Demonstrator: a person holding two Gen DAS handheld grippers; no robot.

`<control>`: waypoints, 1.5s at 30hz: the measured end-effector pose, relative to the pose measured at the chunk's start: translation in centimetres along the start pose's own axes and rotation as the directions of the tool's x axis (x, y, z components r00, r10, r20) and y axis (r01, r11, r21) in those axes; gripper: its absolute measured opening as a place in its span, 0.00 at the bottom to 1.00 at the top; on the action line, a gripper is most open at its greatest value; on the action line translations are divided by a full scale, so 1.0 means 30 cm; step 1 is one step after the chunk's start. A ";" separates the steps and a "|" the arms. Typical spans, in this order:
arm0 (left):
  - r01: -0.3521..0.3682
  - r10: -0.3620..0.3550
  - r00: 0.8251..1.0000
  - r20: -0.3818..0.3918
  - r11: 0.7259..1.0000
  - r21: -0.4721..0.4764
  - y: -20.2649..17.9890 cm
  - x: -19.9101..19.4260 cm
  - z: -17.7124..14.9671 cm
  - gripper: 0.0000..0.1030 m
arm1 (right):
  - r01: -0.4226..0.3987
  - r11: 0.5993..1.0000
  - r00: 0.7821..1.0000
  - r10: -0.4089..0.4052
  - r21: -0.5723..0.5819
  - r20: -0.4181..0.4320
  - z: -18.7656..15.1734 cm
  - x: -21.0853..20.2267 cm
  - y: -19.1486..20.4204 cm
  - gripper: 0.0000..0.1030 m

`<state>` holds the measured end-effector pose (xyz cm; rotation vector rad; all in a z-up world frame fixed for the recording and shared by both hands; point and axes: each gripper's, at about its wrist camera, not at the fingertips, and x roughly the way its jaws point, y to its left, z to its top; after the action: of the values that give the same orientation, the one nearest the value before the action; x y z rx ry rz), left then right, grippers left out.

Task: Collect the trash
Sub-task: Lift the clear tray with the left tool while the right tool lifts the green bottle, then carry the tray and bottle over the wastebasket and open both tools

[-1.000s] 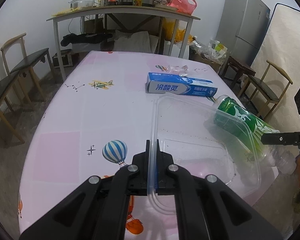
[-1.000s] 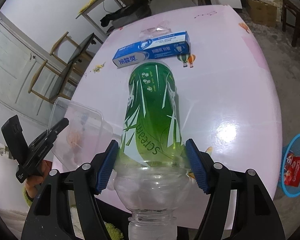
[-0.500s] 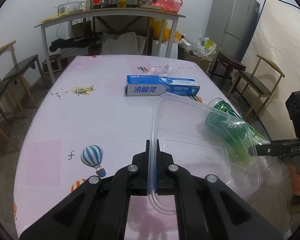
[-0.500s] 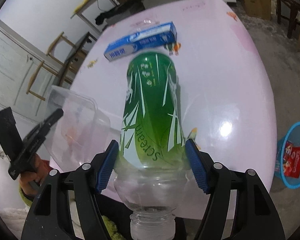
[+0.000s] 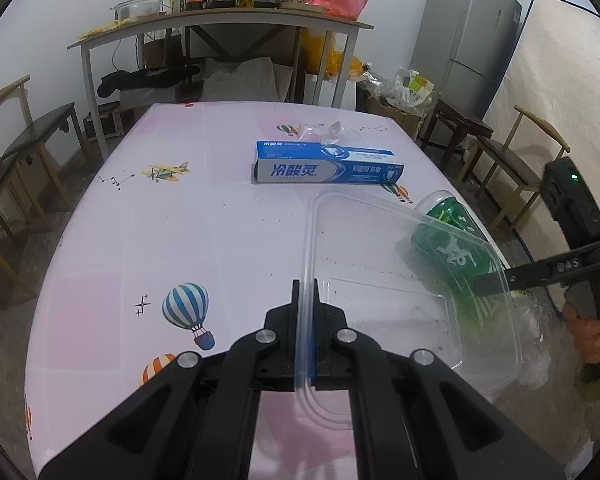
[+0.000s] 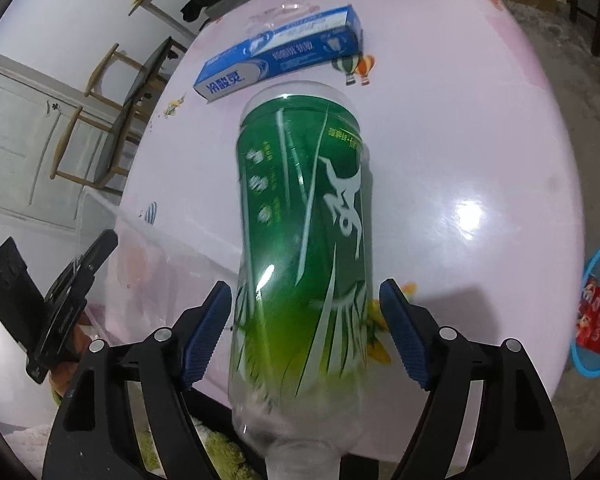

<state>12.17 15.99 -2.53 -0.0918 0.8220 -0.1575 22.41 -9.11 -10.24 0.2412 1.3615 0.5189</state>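
My left gripper (image 5: 307,312) is shut on the rim of a clear plastic container (image 5: 400,280) and holds it over the pink table (image 5: 180,220). A green-labelled plastic bottle (image 6: 304,240) sits between the fingers of my right gripper (image 6: 306,336), whose blue pads (image 6: 206,336) stand apart from its sides; the bottle looks blurred. The bottle also shows through the container in the left wrist view (image 5: 456,248). A blue toothpaste box (image 5: 328,168) lies mid-table, with a crumpled clear wrapper (image 5: 324,132) behind it.
A blue waste basket (image 6: 598,312) with red trash stands on the floor right of the table. Wooden chairs (image 5: 24,152) flank the table. A cluttered side table (image 5: 220,24), a fridge (image 5: 464,36) and a mattress stand at the back.
My right gripper's jaws have opened off the bottle, which now tilts and blurs between them. The left gripper with the container has pulled back from the toothpaste box.
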 end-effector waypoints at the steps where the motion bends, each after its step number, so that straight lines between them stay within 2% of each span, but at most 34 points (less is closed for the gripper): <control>1: -0.001 0.001 1.000 -0.001 1.000 0.001 0.003 -0.001 0.000 0.01 | -0.007 1.000 1.000 0.007 -0.004 -0.006 0.008 0.015 0.004 0.71; 2: -0.002 0.002 1.000 -0.002 1.000 0.001 0.005 0.000 0.001 0.01 | -0.012 1.000 1.000 0.012 -0.008 -0.002 0.013 0.017 0.004 0.70; 5: -0.005 0.005 1.000 -0.005 1.000 -0.002 0.013 0.004 0.002 0.01 | -0.041 0.999 0.999 0.041 0.001 -0.009 0.027 0.024 0.003 0.57; 18: -0.003 0.004 1.000 -0.006 1.000 0.010 -0.005 -0.002 0.006 0.01 | -0.078 0.997 0.990 0.075 0.020 0.121 -0.048 -0.110 -0.052 0.56; 25: 0.035 -0.035 0.999 0.006 0.998 0.052 -0.100 -0.012 0.036 0.01 | -0.111 0.992 0.966 0.092 0.066 0.243 -0.144 -0.257 -0.145 0.55; 30: 0.094 -0.095 0.995 0.006 0.988 0.125 -0.232 0.007 0.080 0.01 | -0.123 0.984 0.934 0.071 0.129 0.349 -0.247 -0.404 -0.259 0.55; 34: 0.165 -0.168 0.986 -0.007 0.966 0.198 -0.396 0.047 0.134 0.01 | -0.106 0.974 0.903 0.009 0.200 0.431 -0.347 -0.527 -0.378 0.55; 38: 0.237 -0.239 0.971 -0.028 0.930 0.283 -0.588 0.093 0.188 0.01 | -0.077 0.950 0.868 -0.085 0.301 0.489 -0.458 -0.631 -0.519 0.55; 42: 0.283 -0.286 0.957 -0.050 0.879 0.385 -0.818 0.140 0.221 0.02 | -0.023 0.909 0.835 -0.211 0.416 0.508 -0.568 -0.699 -0.670 0.55; 45: 0.307 -0.301 0.949 -0.091 0.827 0.470 -1.011 0.204 0.221 0.02 | 0.031 0.863 0.810 -0.318 0.505 0.494 -0.640 -0.724 -0.788 0.55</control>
<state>18.00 -14.80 1.87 0.2511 0.7558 -0.6631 6.26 -42.62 -6.17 0.6145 0.8854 -0.0769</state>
